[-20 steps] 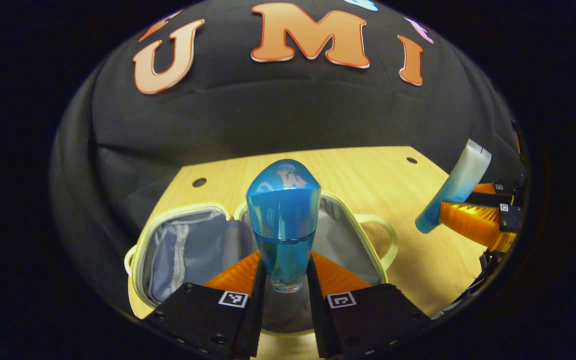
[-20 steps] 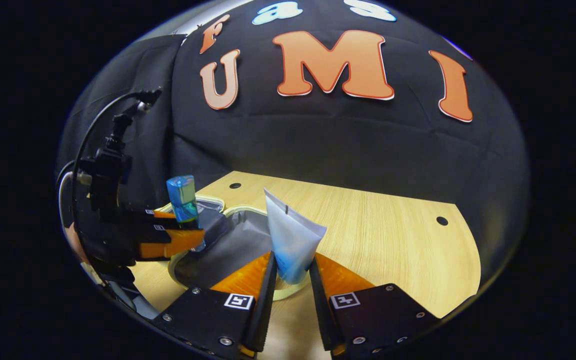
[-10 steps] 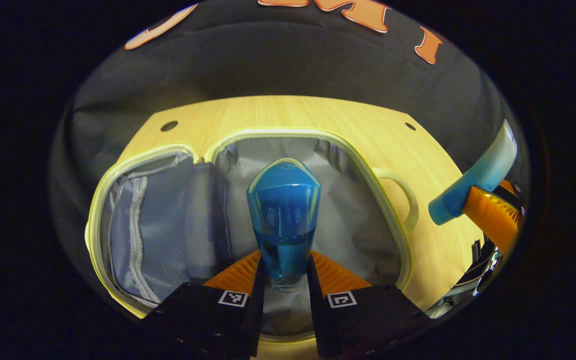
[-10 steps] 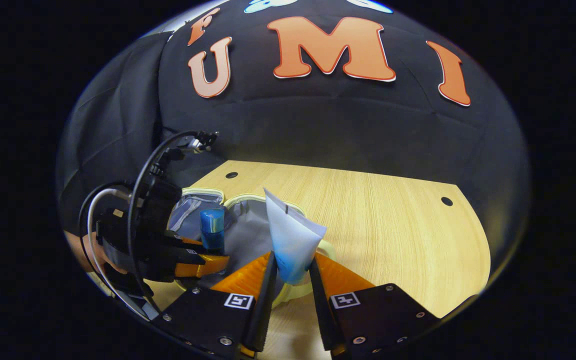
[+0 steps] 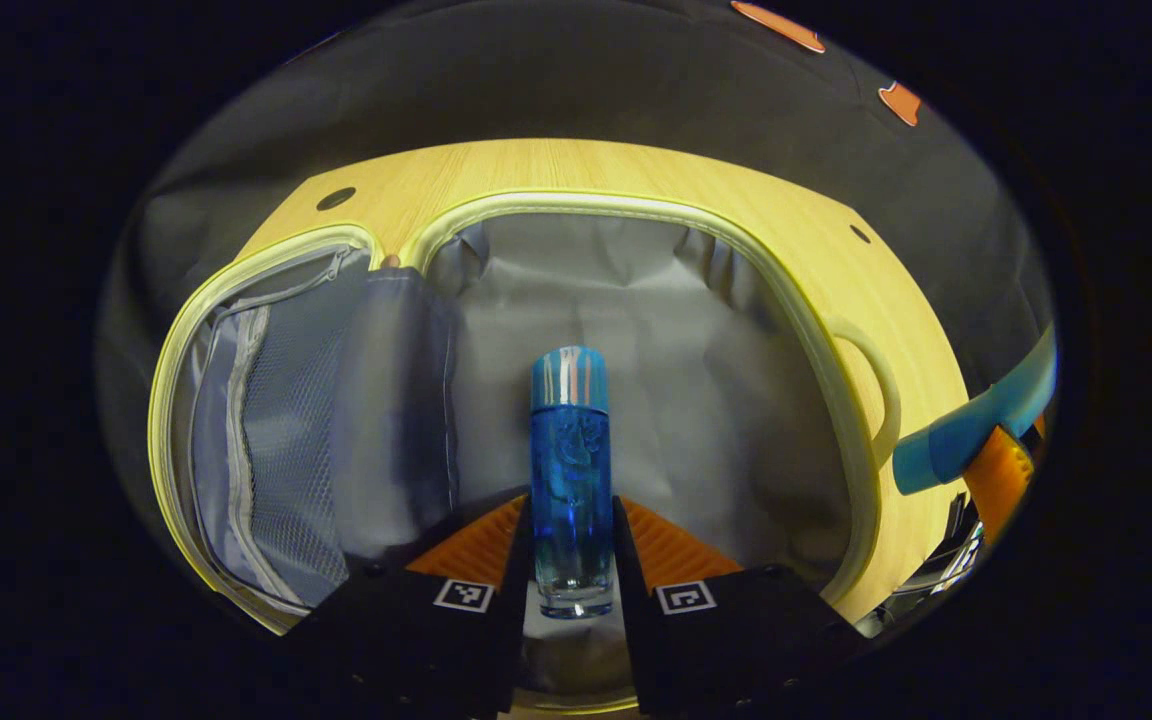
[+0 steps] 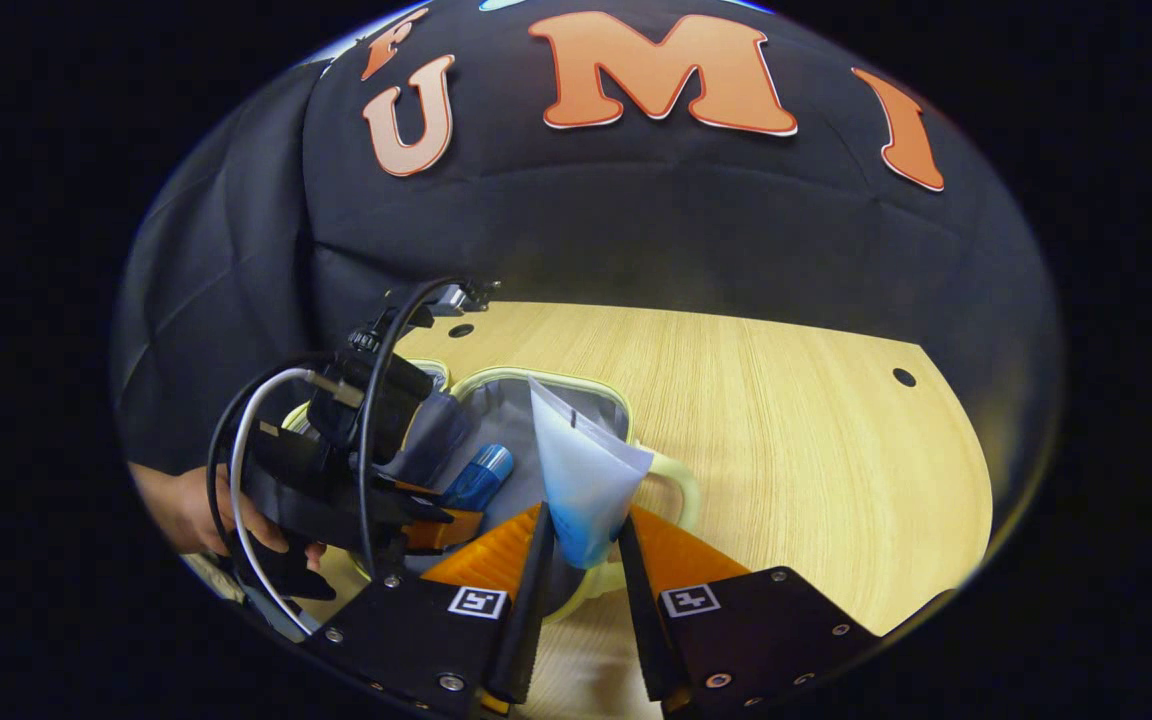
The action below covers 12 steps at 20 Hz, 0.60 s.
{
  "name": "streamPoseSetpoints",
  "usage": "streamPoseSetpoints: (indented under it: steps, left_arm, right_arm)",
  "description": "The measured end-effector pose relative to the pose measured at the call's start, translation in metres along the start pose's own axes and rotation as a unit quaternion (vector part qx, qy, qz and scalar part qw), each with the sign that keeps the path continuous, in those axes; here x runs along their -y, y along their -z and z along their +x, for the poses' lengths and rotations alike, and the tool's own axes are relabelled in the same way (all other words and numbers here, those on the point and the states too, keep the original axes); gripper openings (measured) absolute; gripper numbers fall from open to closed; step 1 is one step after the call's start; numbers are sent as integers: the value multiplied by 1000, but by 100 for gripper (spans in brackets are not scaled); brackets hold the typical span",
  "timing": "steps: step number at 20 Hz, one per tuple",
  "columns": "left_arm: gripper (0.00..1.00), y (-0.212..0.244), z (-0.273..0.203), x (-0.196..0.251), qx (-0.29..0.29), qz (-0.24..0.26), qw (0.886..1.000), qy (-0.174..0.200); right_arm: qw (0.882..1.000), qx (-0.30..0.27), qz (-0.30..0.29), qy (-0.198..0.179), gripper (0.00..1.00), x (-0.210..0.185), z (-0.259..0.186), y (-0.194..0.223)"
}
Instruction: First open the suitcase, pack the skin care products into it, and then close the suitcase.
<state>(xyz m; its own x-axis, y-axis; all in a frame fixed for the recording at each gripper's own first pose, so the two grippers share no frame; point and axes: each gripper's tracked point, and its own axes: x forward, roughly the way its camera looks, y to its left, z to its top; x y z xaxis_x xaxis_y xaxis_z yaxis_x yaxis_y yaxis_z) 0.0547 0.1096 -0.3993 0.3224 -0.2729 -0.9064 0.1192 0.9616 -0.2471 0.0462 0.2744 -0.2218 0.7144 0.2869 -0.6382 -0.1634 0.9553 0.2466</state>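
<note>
- My left gripper has tipped forward and down over the last second; the blue bottle pinched between its fingers, upright a moment ago, now lies nearly flat, cap pointing away from me.
- The bottle now sits low inside the suitcase, over the grey lining of the right-hand half. Whether it touches the lining I cannot tell.
- The suitcase lies open on the counter, mesh pocket half to the left, handle on the right edge.
- From the right gripper view, the left gripper is deep in the case, a hand behind it, the bottle slanting into the case.
- My right gripper has barely shifted: fingers clamped on the white-and-blue tube, held above the case's near rim beside the handle.
- Reading: opening is done, first product is at the drop point. Next calls for spreading the left fingers and backing out, then bringing the tube in.
- Risk: the bottle may roll on the loose lining.
</note>
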Motion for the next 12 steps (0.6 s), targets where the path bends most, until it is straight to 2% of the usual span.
streamPoseSetpoints:
  steps: [2,3,5,6,8,11,12]
  left_arm:
    - [45,-5,0,2,11,-6,1000,5]
    - [45,-4,1,6,15,-9,1000,19]
    - [55,-7,-10,14,30,-6,999,42]
    - [67,-8,-17,12,44,-2,998,44]
    - [77,-15,-33,2,82,3,996,33]
    - [80,-27,-77,-9,146,-9,989,15]
    - [83,-31,-92,-17,168,-13,986,4]
  right_arm:
    - [1000,-8,-3,-1,42,-2,9,1]
    - [1000,-12,-3,-5,42,-3,12,2]
    - [1000,-18,-2,-12,42,-6,16,3]
    - [1000,-21,0,-15,42,-6,18,4]
    - [999,-31,-1,-21,42,-9,24,7]
    - [998,-49,-2,-35,42,-19,36,12]
    - [998,-56,-2,-37,42,-23,41,17]
